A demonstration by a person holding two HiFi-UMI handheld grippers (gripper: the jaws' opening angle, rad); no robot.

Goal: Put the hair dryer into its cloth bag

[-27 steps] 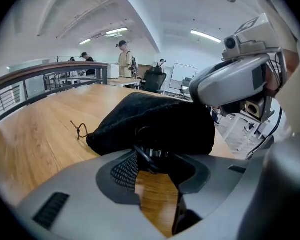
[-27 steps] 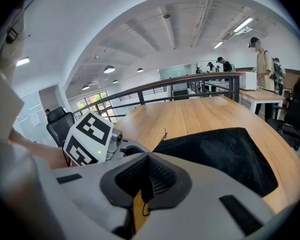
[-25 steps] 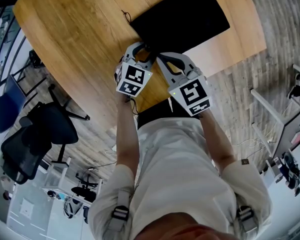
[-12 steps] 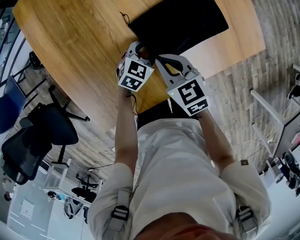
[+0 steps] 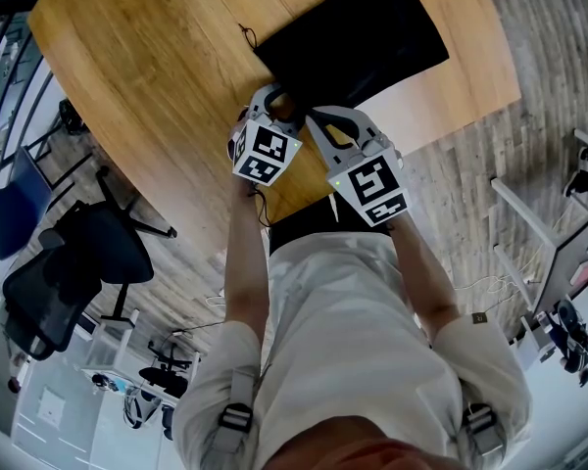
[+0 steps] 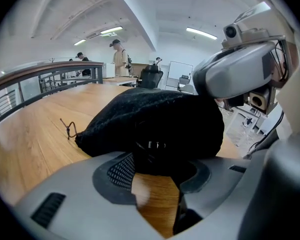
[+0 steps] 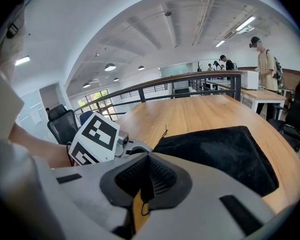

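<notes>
A black cloth bag [image 5: 358, 32] is seen lying on the wooden table [image 5: 147, 76], in the upper middle of the head view, and both grippers are brought to its lower left corner. The left gripper [image 5: 278, 96] is held at the bag's lower edge. In its own view the jaws are spread, having just been opened a little further, and bare wood is shown between the pads. The bag's humped black cloth fills the middle of that frame, and its near edge is laid across the gap at the jaw tips without being visibly squeezed. What fills the bag is hidden by the cloth. A thin drawstring end [image 6: 70, 130] is trailed on the wood at the bag's left. The right gripper [image 5: 313, 114] is set just right of the left one, at the same edge. In its own view the jaws are pressed together, and a thin dark cord [image 7: 142, 210] is pinched between the pads, with a small loop hanging below them. There the bag is spread over the right of the frame, beyond the jaw tips, and the left gripper's marker cube [image 7: 95, 139] is seen at the left.
</notes>
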